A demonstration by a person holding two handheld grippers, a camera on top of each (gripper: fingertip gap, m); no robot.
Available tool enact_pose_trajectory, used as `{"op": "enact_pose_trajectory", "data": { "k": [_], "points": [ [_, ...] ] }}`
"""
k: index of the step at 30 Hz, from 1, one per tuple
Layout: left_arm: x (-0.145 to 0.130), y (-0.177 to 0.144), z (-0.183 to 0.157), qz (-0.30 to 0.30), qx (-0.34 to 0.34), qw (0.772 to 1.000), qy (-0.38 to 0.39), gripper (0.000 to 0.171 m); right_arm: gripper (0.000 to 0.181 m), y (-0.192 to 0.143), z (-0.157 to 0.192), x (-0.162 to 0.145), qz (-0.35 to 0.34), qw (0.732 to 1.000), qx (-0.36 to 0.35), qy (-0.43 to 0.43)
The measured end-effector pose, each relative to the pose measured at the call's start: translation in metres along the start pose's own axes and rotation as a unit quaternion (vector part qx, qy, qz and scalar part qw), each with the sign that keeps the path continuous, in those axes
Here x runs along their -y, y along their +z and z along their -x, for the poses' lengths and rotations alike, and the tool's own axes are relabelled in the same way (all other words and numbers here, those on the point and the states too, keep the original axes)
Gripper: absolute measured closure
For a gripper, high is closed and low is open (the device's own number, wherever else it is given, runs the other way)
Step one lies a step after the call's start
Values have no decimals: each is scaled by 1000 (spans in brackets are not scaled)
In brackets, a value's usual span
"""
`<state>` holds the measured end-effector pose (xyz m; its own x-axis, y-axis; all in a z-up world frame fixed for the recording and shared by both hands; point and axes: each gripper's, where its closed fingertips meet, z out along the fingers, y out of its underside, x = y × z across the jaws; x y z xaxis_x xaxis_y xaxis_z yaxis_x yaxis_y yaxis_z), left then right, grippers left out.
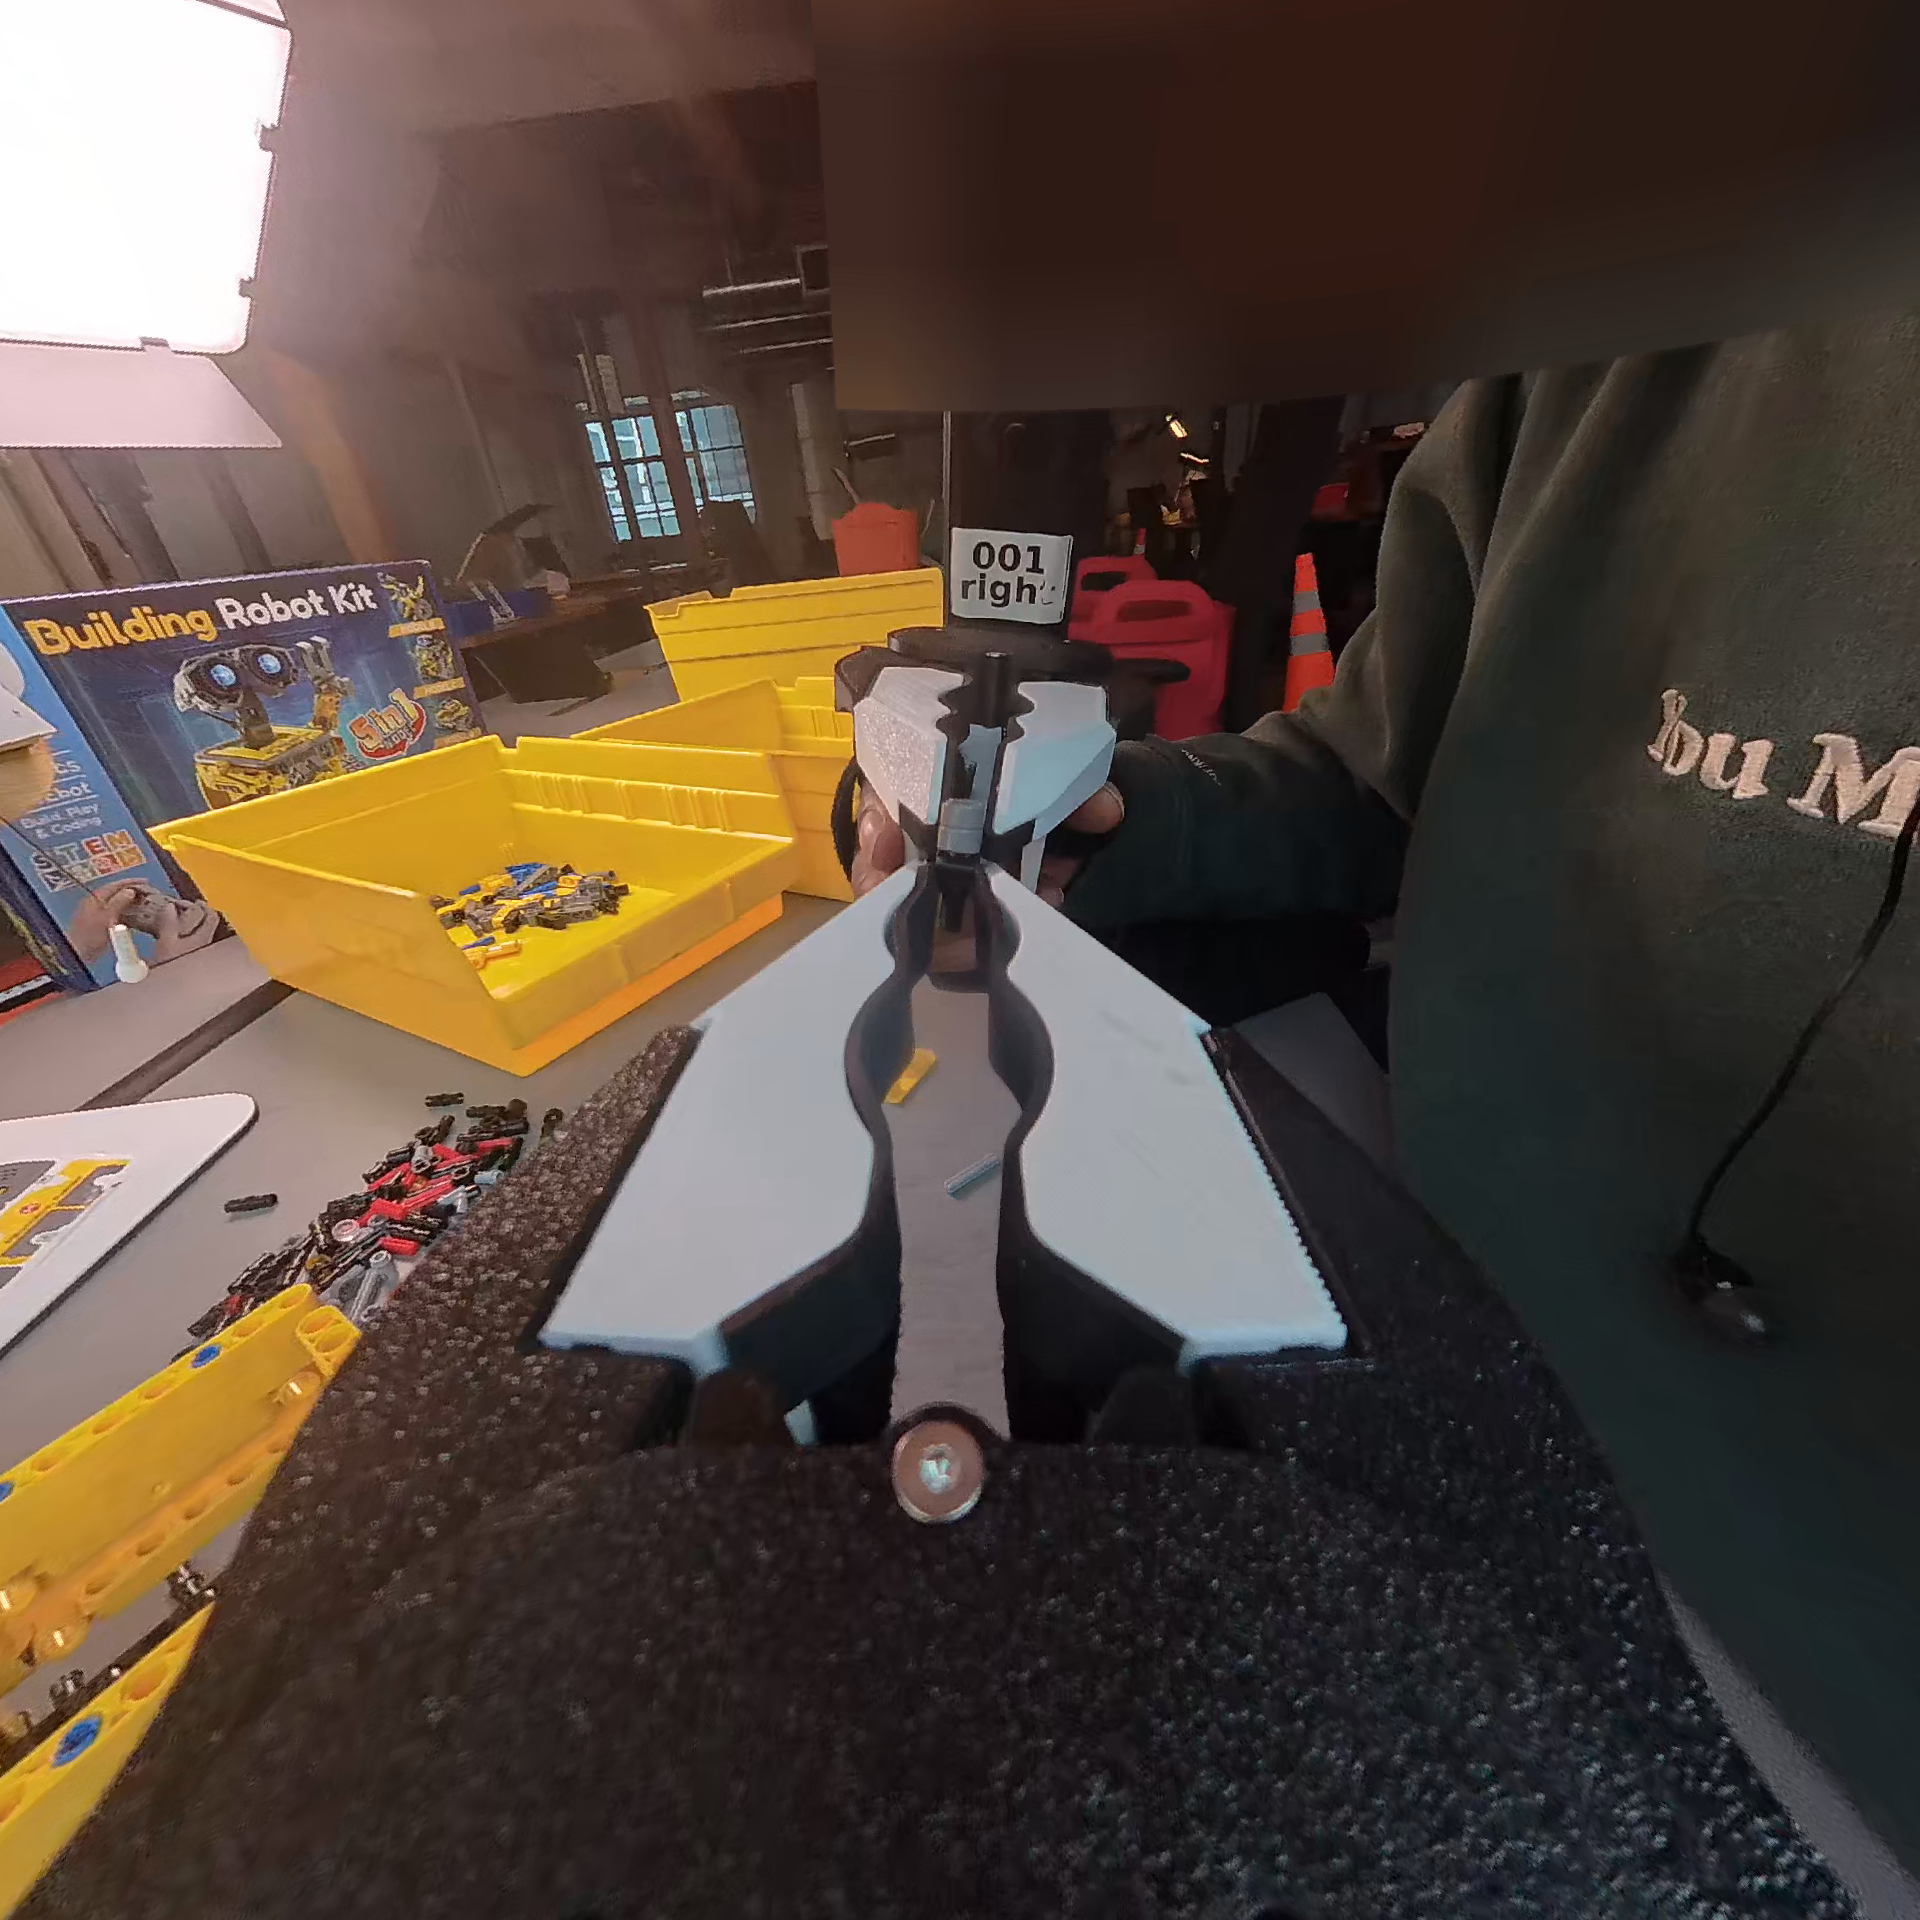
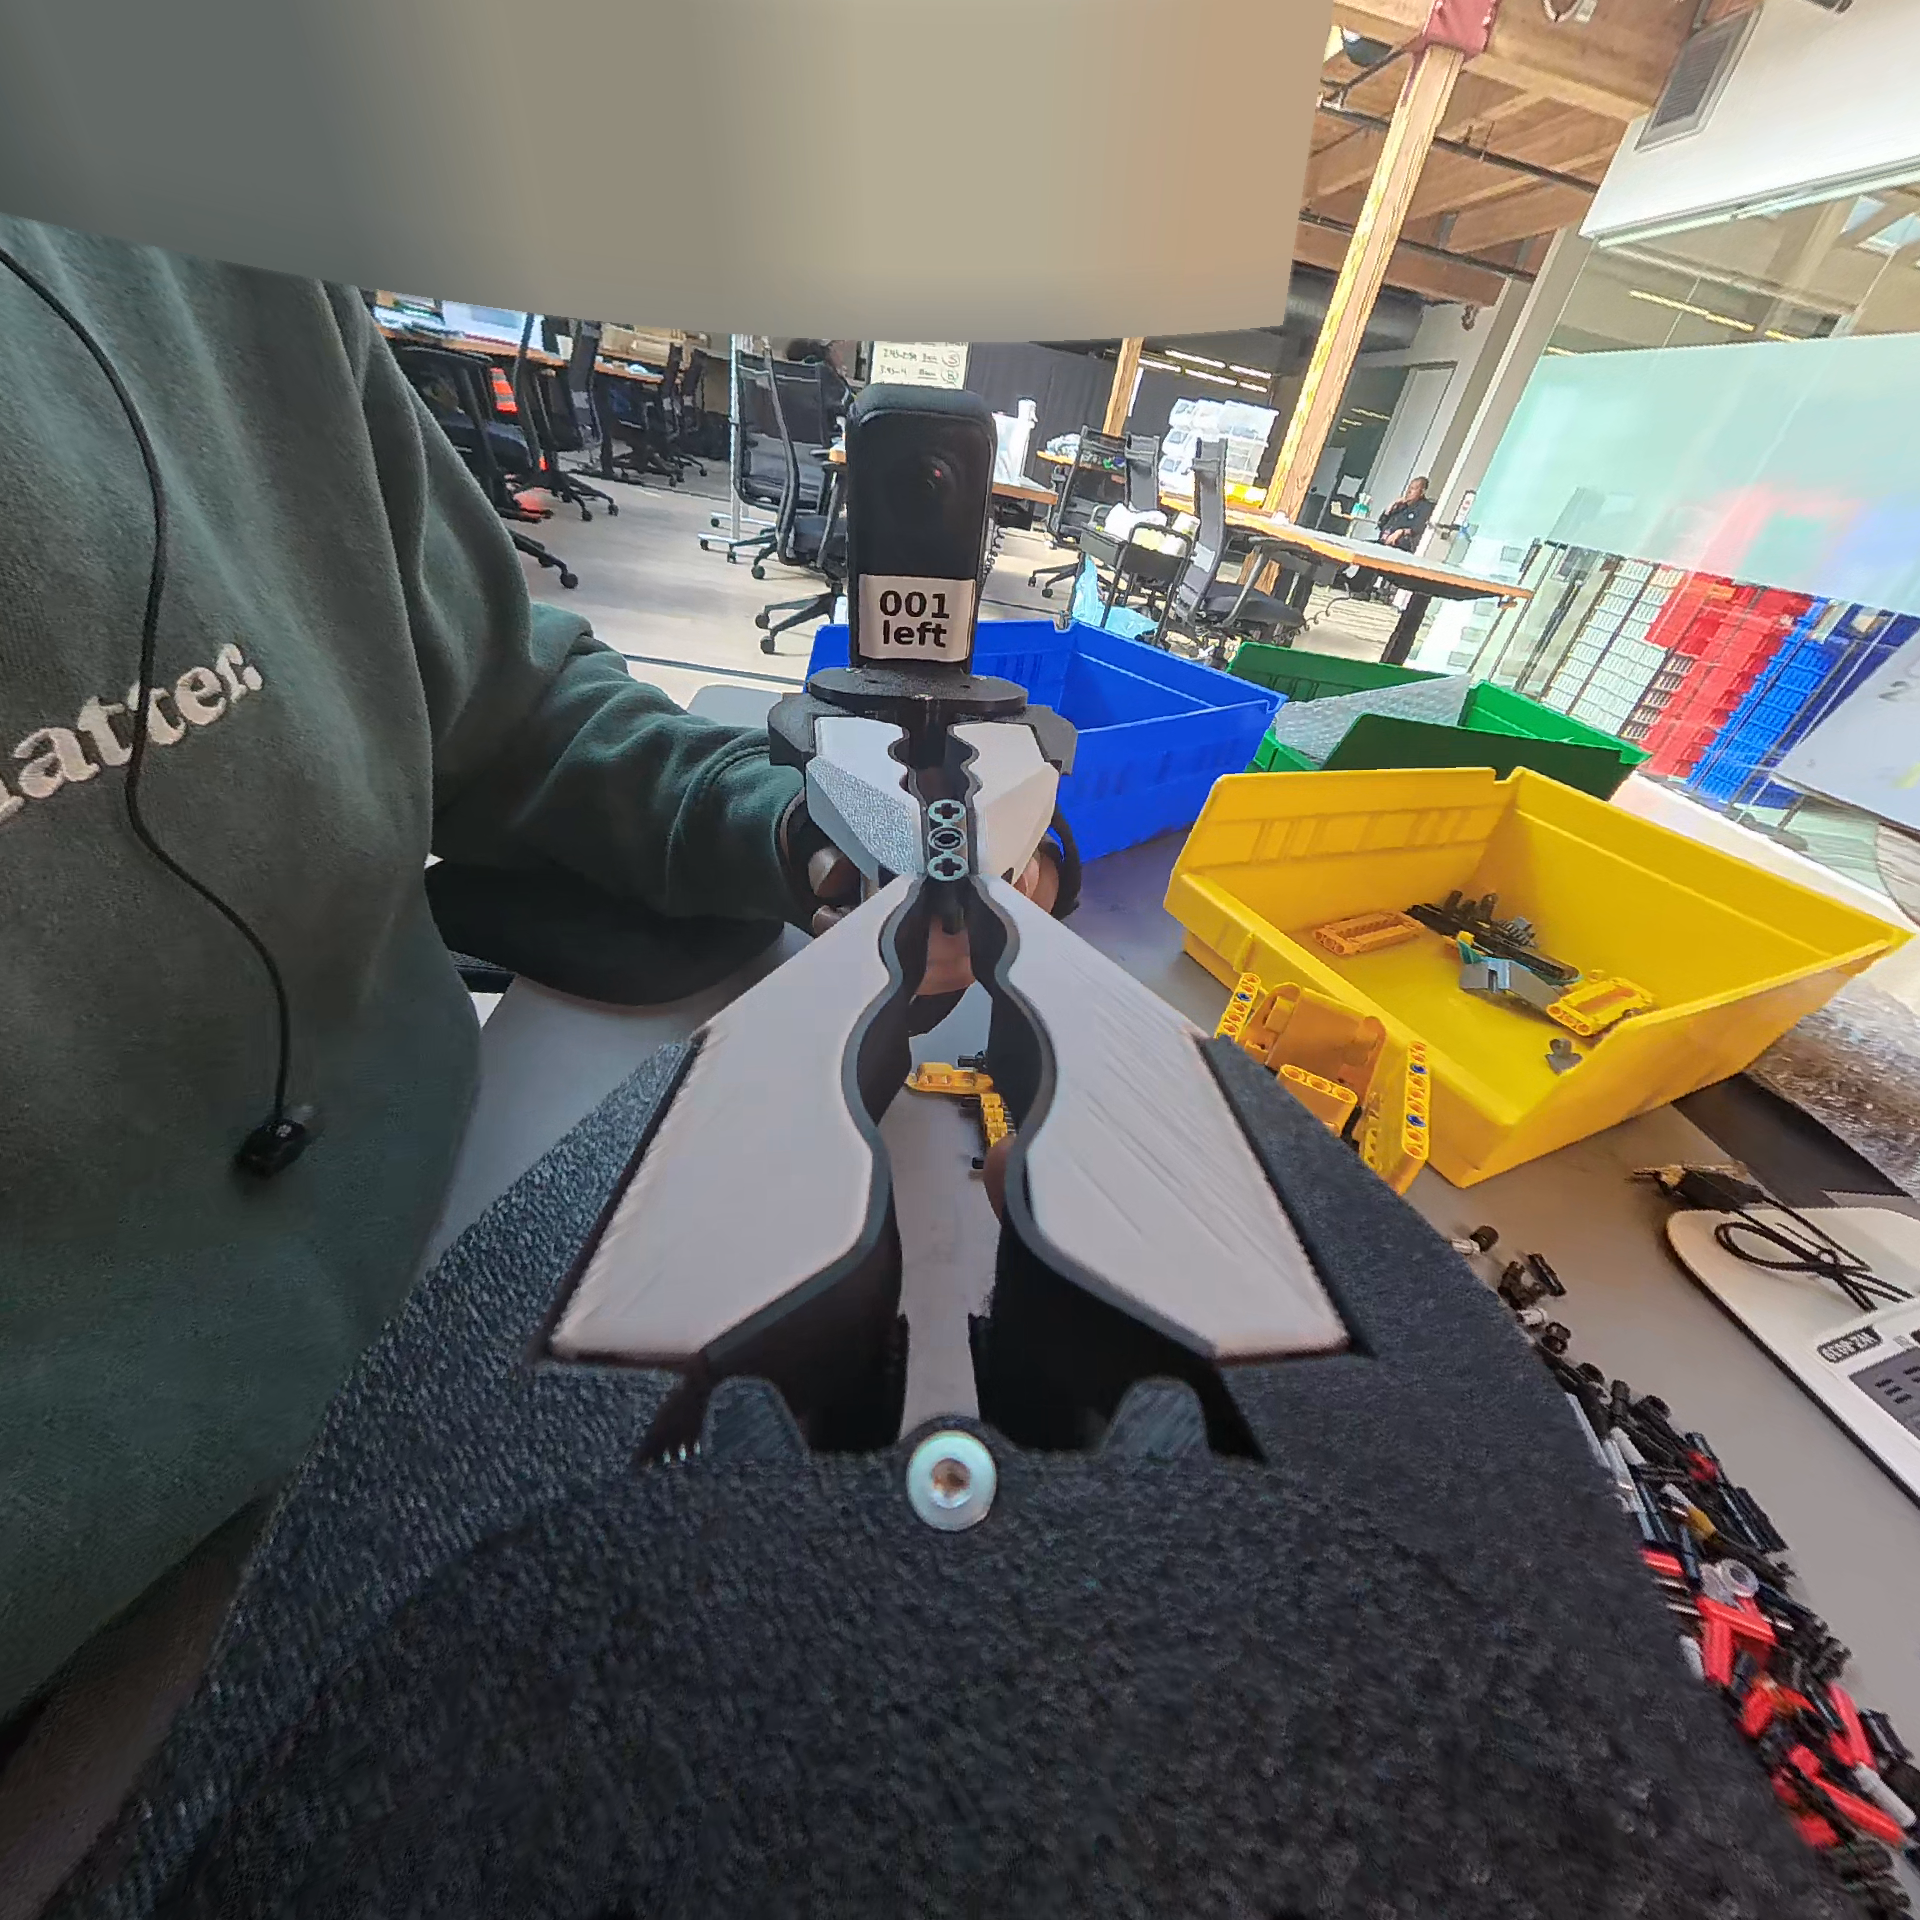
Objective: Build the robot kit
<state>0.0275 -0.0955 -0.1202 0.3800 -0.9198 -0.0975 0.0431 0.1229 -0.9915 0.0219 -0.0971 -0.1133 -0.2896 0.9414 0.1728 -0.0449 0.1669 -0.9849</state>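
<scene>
Facing tip to tip mid-frame, left gripper [image 1: 951, 883] clamps a grey three-hole beam [image 2: 947, 837]; right gripper [image 2: 948, 894] clamps a grey-collared black axle [image 1: 961, 826].

An open workshop-office: a slanting timber post [image 2: 1369, 281] under wooden ceiling beams [image 2: 1455, 135], black wheeled office chairs [image 2: 800, 499] on pale floor, frosted glass partition [image 2: 1704, 436], dark multi-paned window [image 1: 665, 468], bright white light panel [image 1: 125, 166].

L tool [image 1: 951, 894] and R tool [image 2: 948, 894] held tip to tip, facing each other above desk level. Both nearly closed, fingertips pinching. Green-sleeved arms come in from the person's torso, hands round each grip.
</scene>
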Motion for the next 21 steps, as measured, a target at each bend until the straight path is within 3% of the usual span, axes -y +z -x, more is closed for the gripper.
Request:
{"op": "enact_pose_trajectory", "data": {
  "k": [4, 7, 11, 16, 21],
  "points": [
    [-1, 0, 4, 1, 5, 1000, -22, 165, 175, 0, -4, -2, 2, 1000, -7, 10],
    [-3, 0, 21, -12, 17, 990, -140, 165, 166, -4, -17, -3, -2, 999, -38, 3],
    [-1, -3, 49, -68, 12, 930, -361, 165, 159, -11, -45, -10, 37, 983, -138, -113],
    [-12, -3, 59, -98, -4, 860, -501, 165, 146, -6, -55, -33, 101, 965, -163, -177],
    [-23, 1, 55, -77, -2, 849, -523, 166, 146, 2, -53, -37, 117, 961, -156, -197]
  ]
}}
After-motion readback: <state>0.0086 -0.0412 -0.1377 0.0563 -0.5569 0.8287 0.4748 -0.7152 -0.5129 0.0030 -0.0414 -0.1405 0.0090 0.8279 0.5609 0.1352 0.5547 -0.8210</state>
